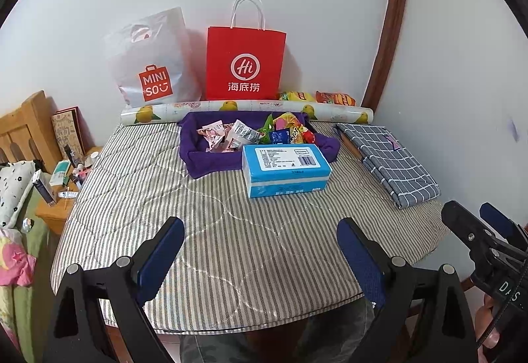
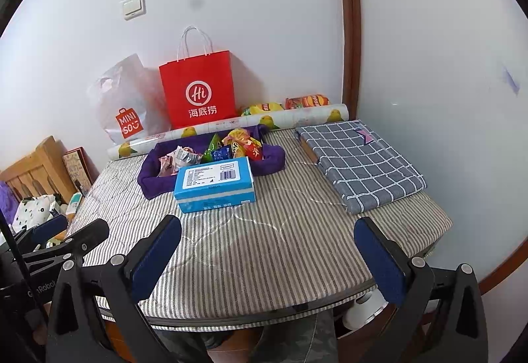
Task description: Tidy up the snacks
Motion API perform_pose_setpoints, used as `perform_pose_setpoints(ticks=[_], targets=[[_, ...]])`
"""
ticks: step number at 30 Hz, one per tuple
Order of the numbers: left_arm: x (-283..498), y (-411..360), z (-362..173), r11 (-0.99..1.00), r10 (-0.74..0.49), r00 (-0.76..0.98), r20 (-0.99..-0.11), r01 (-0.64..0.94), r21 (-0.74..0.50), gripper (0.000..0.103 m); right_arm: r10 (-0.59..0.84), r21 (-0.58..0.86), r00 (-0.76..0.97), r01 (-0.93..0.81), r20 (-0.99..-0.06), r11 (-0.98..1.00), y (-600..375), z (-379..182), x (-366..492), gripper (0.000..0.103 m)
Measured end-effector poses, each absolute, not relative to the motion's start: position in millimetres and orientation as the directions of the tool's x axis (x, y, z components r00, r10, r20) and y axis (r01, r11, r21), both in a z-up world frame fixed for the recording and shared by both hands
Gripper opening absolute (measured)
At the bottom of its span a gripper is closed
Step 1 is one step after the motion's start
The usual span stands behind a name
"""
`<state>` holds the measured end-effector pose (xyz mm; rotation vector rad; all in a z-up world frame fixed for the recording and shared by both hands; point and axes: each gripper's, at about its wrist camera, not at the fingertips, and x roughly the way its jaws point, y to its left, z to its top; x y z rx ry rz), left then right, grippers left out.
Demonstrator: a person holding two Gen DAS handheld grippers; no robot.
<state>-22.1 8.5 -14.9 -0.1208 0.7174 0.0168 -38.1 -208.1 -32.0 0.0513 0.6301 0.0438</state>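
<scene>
A purple fabric basket [image 1: 211, 162] [image 2: 155, 180] at the back of the striped table [image 1: 171, 204] [image 2: 264, 247] holds several small wrapped snacks [image 1: 280, 132] [image 2: 237, 142]. Two chip bags, one yellow [image 1: 297, 96] [image 2: 264, 107] and one orange [image 1: 335, 98] [image 2: 307, 101], lie behind a paper roll by the wall. My left gripper [image 1: 260, 247] and right gripper [image 2: 267, 251] both hover open over the table's near edge, well short of the basket, with nothing between their fingers. The right gripper [image 1: 475, 224] also shows at the right edge of the left wrist view.
A blue tissue pack [image 1: 285, 168] [image 2: 216, 183] lies just in front of the basket. A folded checked cloth [image 1: 389, 158] [image 2: 359, 162] covers the right side. A red paper bag [image 1: 244, 63] [image 2: 198, 89], a white plastic bag [image 1: 151, 66] and a lemon-print roll [image 1: 247, 110] line the wall. A cluttered nightstand [image 1: 59, 198] stands left.
</scene>
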Motion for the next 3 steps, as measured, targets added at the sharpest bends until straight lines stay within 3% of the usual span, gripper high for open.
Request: perform_pose_setpoints(ticks=[3], targets=[[-22.0,9.7,-15.2,0.993,-0.023,0.756,-0.654,-0.059,-0.104,0.094,0.057,0.057,0.809,-0.029,-0.585,0.998,-206.2,-31.7,-39.1,0.103]])
